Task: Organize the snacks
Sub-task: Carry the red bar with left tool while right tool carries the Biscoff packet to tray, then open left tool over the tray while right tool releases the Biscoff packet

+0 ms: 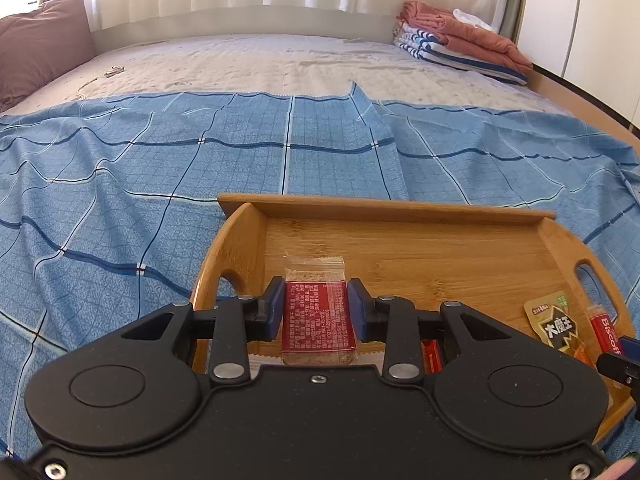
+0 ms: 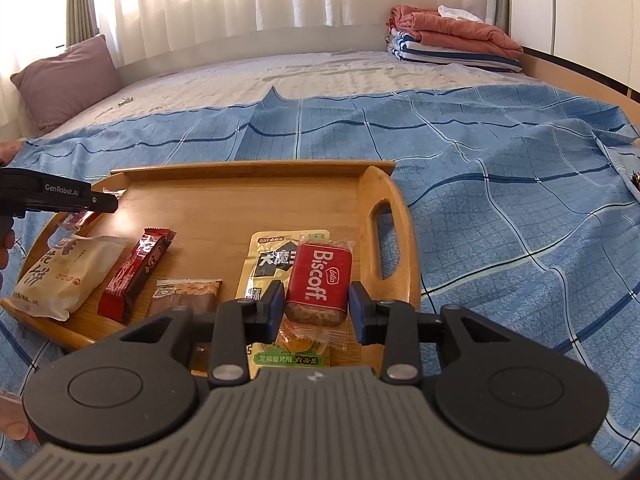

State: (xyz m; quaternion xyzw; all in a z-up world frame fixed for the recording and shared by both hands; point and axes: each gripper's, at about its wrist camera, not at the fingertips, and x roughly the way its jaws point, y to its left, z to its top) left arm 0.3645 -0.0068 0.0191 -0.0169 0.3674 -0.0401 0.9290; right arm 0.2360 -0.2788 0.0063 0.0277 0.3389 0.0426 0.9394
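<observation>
A wooden tray [image 1: 420,240] [image 2: 224,200] lies on the blue checked sheet. My left gripper [image 1: 316,294] is shut on a red-labelled clear snack packet [image 1: 318,316], held over the tray's left part. My right gripper [image 2: 316,298] straddles a red Biscoff packet [image 2: 320,280] with small gaps beside both pads; the packet lies on a yellow-black pouch [image 2: 266,264] in the tray. The Biscoff packet [image 1: 606,330] and the pouch [image 1: 554,320] also show in the left wrist view. In the right wrist view, the left gripper's black body [image 2: 56,196] reaches over the tray's left end.
The tray also holds a white bun bag [image 2: 64,276], a dark red bar [image 2: 138,272] and a brown clear-wrapped snack [image 2: 184,298]. A mauve pillow [image 2: 68,84] and folded towels [image 2: 452,36] lie far back on the bed.
</observation>
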